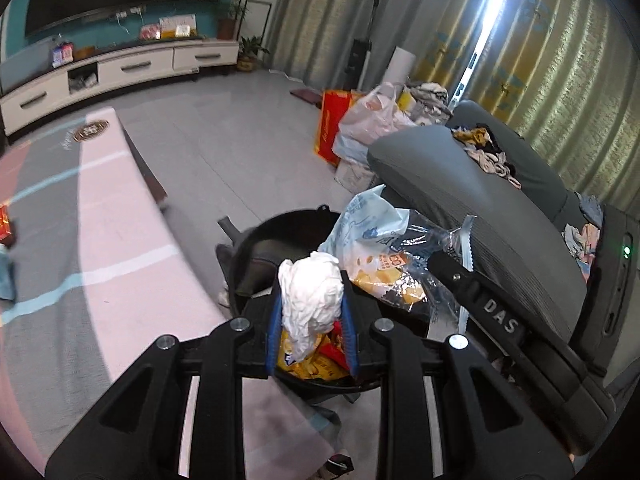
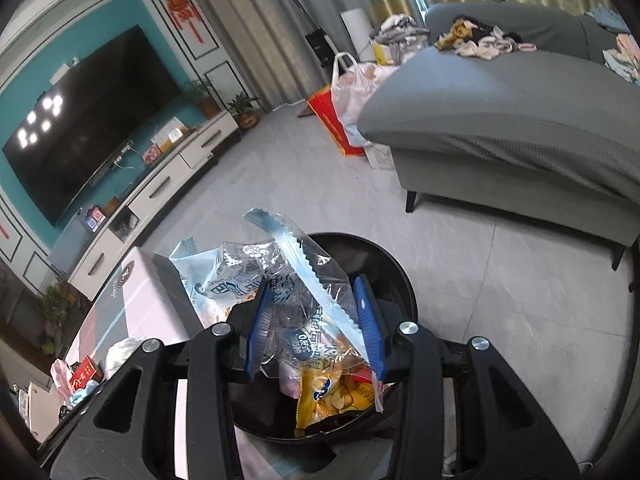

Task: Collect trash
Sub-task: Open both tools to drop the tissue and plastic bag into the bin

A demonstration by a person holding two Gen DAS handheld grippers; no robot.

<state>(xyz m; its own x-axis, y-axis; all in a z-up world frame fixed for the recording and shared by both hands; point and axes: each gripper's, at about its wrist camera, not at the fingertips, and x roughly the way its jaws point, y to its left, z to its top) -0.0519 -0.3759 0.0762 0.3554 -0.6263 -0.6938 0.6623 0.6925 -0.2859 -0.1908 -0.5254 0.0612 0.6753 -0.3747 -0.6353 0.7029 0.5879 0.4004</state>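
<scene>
White raised letters "DAS" on black arm of right tongs (image 1: 496,314). Korean print on clear snack wrapper (image 2: 304,344), too distorted to read. Round emblem on tabletop (image 1: 91,131) illegible.

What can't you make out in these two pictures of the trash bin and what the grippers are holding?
- Bottom of the black bin: both views, covered by wrappers and the grippers.
- Lower end of the crumpled white paper in the left gripper: left wrist view, behind the gripper body.
- Print on the clear plastic bag in the right gripper: right wrist view, too crumpled to read.
- Items at the table edge: right wrist view, small, cut off.
</scene>
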